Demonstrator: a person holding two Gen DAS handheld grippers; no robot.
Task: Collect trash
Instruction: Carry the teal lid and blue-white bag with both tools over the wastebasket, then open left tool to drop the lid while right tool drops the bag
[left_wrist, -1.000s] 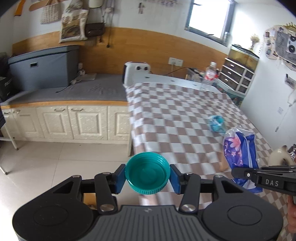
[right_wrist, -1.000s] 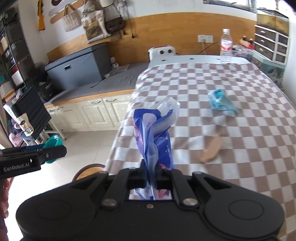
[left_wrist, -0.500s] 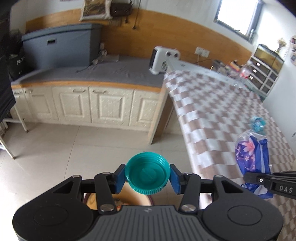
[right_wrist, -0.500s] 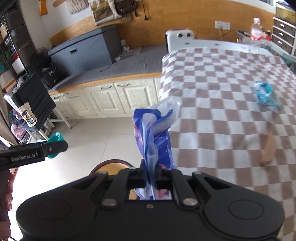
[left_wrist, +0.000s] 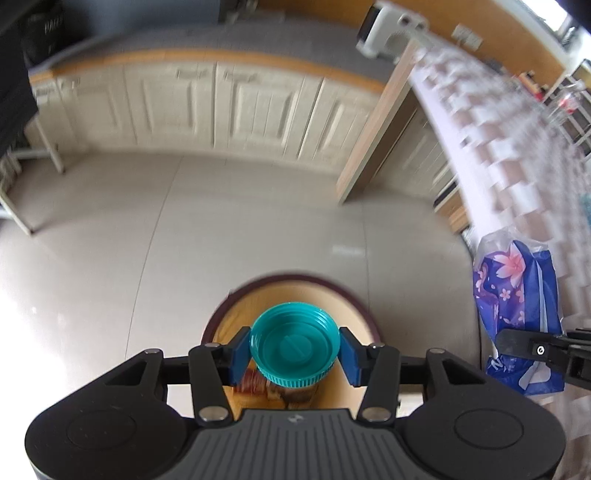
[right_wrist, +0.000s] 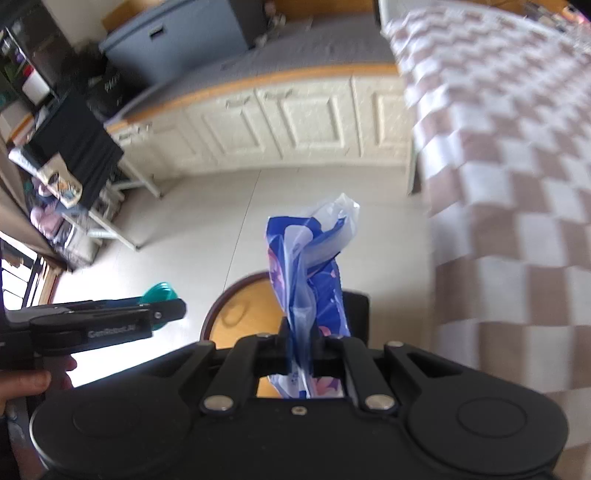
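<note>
With the left tool (left_wrist: 294, 350) pinching the teal cap (left_wrist: 294, 345) over the bin (left_wrist: 360, 306) and the right tool (right_wrist: 300, 345) clamping the blue wrapper (right_wrist: 308, 266) beside it, each should release only once centred above the bin's opening

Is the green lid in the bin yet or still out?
Still out. The green lid is pinched in the left gripper, held above the open bin.

Bin (left_wrist: 354, 295) interior largely hidden by teal cap (left_wrist: 294, 343) and left gripper (left_wrist: 294, 350); contents unidentifiable. Checkered tablecloth (left_wrist: 517, 147) and cabinets (left_wrist: 221, 107) motion-blurred. Wrapper (right_wrist: 310, 280) base hidden behind right gripper (right_wrist: 300, 349).
</note>
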